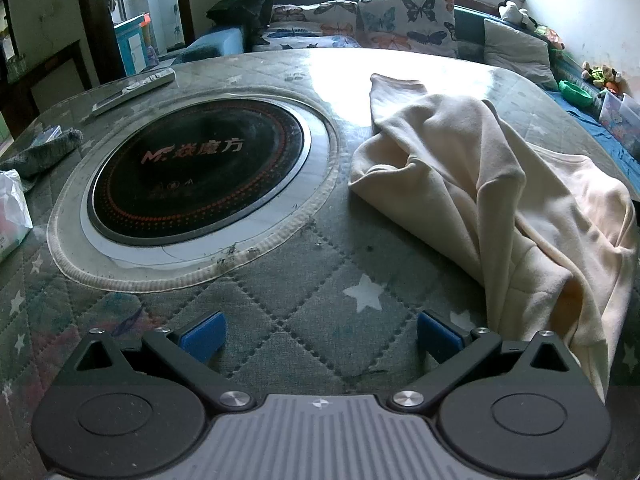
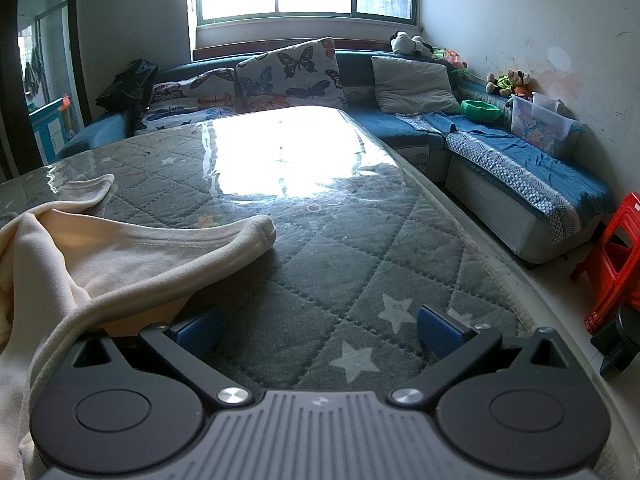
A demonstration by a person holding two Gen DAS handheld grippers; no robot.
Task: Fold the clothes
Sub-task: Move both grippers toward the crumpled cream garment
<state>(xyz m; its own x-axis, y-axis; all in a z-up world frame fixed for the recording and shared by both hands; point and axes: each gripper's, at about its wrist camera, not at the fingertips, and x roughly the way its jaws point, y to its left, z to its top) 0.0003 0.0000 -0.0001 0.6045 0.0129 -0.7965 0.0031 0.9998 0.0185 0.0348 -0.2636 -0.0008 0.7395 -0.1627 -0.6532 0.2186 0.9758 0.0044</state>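
- Desk (image 1: 280, 280): large, covered in grey-green quilted cloth with white stars under a clear glossy sheet; strong window glare on its far half in both views.
- Blue corner sofa (image 2: 500, 152) behind and beside the desk, carrying butterfly-print cushions (image 2: 288, 76), a grey pillow (image 2: 412, 84), soft toys and a clear plastic box.
- Cream-coloured soft knit garment (image 1: 500, 200): lies crumpled and unfolded on the desk, to the right in the left wrist view and to the left in the right wrist view. One sleeve (image 2: 224, 240) stretches out flat across the quilting; another part reaches towards the far edge. A fold of it drapes against the near left side of the right tongs' body.
- Round black induction hob (image 1: 200, 172) set into the desk, red lettering on its glass, ringed by a pale stitched border; left of the garment, apart from it.
- Left tongs (image 1: 320, 338): blue pads spread wide, nothing between them, hovering over bare quilting just left of the garment's near edge.
- Right tongs (image 2: 318, 334): blue pads spread wide, nothing gripped, over bare quilting just right of the garment.
- Red plastic stool (image 2: 616, 264) on the floor beside the desk.
- Grey remote control (image 1: 134, 90) near the far left of the desk.
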